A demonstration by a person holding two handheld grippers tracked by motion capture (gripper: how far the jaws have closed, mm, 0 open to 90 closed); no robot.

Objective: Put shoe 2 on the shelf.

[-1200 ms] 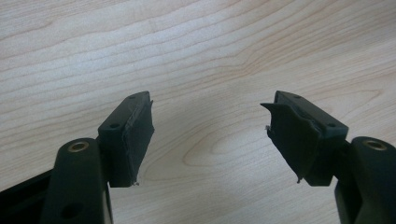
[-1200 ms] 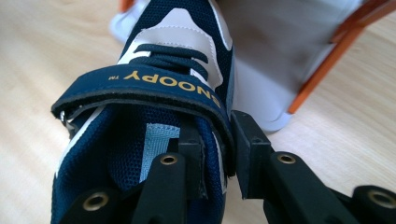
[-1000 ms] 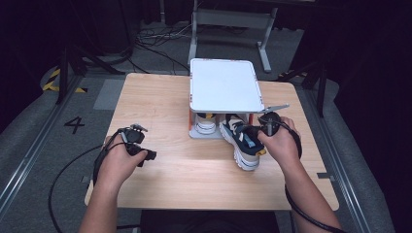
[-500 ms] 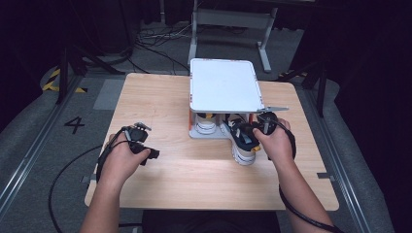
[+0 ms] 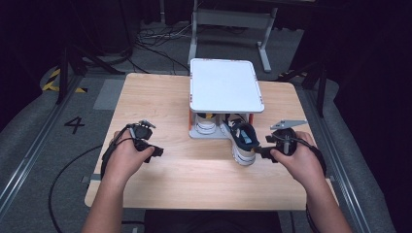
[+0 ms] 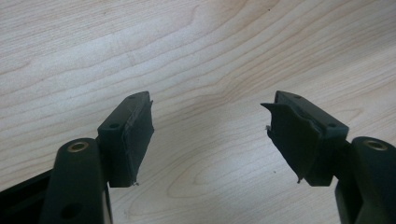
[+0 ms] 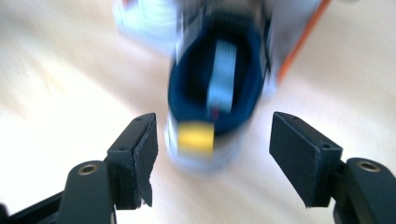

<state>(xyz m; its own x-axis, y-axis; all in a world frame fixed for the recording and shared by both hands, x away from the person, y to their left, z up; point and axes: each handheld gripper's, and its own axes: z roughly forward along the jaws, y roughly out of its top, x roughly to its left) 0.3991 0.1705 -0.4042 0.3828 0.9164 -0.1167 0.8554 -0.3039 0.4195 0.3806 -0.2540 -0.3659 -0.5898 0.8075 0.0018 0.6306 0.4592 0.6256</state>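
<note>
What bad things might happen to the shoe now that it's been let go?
1. The dark sneaker lies only partly under the white rack, heel sticking out toward the table edge, so a passing hand might knock it.
2. The right gripper, its jaws just opened and nothing between them, sits close to the heel and could bump it crooked.
3. The white shoe beside it leaves little room.

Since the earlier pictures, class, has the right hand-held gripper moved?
Yes. The right hand-held gripper has drawn back from the shoe, toward the table's right edge. Its jaws have just been opening, and the shoe now sits free, its toe under the white shelf.
</note>
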